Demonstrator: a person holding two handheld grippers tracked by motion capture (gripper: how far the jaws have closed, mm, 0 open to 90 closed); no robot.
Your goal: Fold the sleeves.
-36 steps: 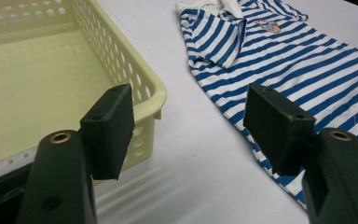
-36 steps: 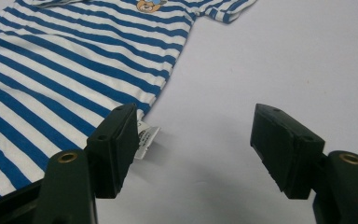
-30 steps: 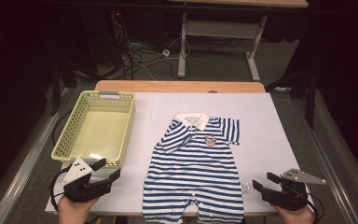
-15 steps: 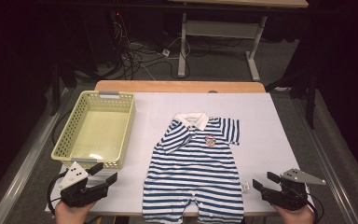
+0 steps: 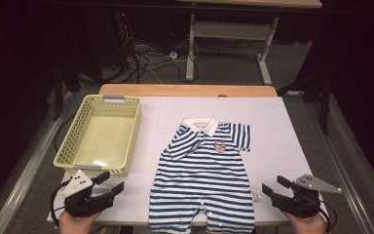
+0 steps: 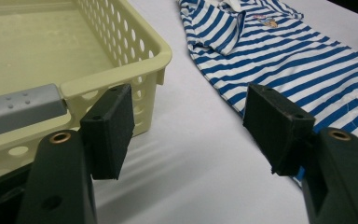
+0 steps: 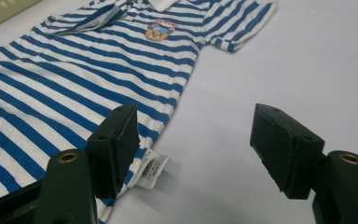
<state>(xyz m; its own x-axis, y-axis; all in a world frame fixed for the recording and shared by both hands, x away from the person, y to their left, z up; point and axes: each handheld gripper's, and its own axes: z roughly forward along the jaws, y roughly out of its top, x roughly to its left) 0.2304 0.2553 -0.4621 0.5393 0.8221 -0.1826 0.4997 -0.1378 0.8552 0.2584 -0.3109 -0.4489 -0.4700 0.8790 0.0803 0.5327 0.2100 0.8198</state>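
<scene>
A blue-and-white striped baby romper (image 5: 203, 178) with a white collar and a small bear badge lies flat on the white table, its legs toward the near edge. My left gripper (image 5: 111, 181) hovers open at the near left, just in front of the basket. In the left gripper view its jaws frame bare table (image 6: 191, 140), with the romper (image 6: 279, 51) beyond on the right. At the near right, beside the romper's hem, my right gripper (image 5: 272, 187) stands open. Its own view shows the romper (image 7: 84, 74) and a white care label (image 7: 150, 171) by the left jaw.
A pale yellow perforated basket (image 5: 126, 131) with grey handles sits empty at the left of the table; its corner (image 6: 161, 58) is close to my left gripper. Beyond the table's far wooden edge (image 5: 185, 90) are cables and desk legs on the floor.
My left gripper has drawn back a little toward the near left edge of the table. The right gripper and the romper have stayed put.
</scene>
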